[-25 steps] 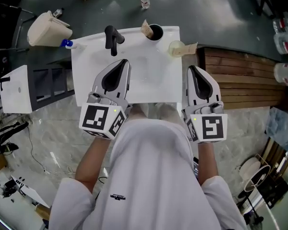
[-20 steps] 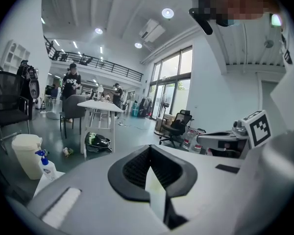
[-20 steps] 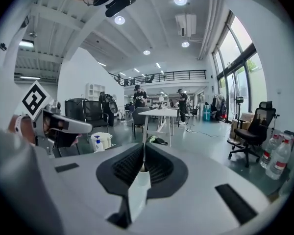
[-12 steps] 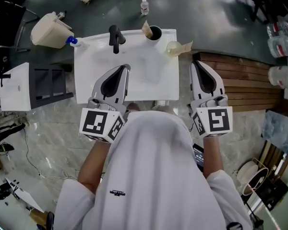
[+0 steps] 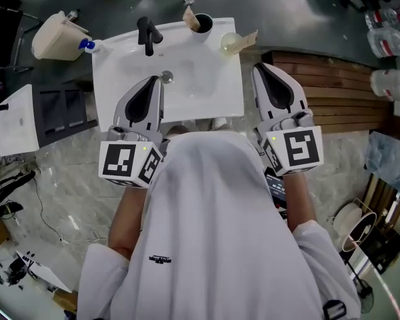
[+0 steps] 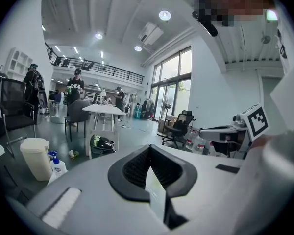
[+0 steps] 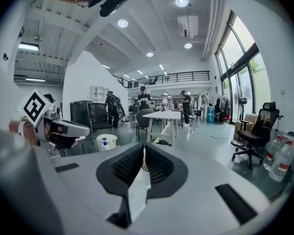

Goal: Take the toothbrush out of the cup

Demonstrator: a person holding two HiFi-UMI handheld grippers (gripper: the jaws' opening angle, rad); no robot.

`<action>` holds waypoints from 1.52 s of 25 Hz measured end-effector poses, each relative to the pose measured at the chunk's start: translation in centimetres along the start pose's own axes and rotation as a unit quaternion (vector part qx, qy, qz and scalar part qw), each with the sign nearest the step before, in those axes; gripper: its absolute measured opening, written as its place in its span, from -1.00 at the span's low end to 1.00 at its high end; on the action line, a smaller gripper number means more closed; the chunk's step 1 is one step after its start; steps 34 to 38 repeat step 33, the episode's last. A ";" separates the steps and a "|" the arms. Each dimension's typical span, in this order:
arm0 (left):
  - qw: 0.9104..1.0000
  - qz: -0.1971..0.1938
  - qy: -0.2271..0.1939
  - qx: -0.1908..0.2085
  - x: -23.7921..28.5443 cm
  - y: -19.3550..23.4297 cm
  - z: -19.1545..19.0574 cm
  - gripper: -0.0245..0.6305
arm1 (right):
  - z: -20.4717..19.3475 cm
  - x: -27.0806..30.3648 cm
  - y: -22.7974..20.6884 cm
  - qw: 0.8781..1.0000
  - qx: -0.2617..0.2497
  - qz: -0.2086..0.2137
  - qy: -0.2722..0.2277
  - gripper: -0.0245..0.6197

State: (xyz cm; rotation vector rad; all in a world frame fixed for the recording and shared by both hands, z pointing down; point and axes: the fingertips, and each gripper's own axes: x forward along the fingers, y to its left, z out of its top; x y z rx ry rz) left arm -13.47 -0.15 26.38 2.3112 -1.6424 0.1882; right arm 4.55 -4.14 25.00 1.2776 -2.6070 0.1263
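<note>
Both grippers hung close in front of the person's chest, short of the things at the back of the sink (image 5: pixel 207 92), probably because neither had anything to carry. The left gripper (image 5: pixel 155 79) had its jaws pressed together with nothing between them, and the right gripper (image 5: pixel 260 67) was likewise closed and empty. The left one pointed over the near part of the basin, while the right one sat off the sink's right edge. At the far rim stood a black cup (image 5: pixel 203 25) with a tan stick rising from its left side. I judged this to be the toothbrush (image 5: pixel 191 19), so it stood in its cup, though it was too small to be sure. A pale cup (image 5: pixel 231 43) near the right of it held a similar tan piece, which could be mistaken for the toothbrush. The black tap (image 5: pixel 147 32) stood to the cup's left, so a reach from that side looked cramped. A spray bottle (image 5: pixel 88 45), a beige bin (image 5: pixel 53 39) and a wooden bench (image 5: pixel 333 92) lay well apart from the cup.
</note>
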 end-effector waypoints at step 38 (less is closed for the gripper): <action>0.999 -0.034 0.009 -0.014 -0.6 -0.9 -0.4 -0.91 | 0.5 -1.0 1.8 1.000 -0.008 0.000 0.012 -0.89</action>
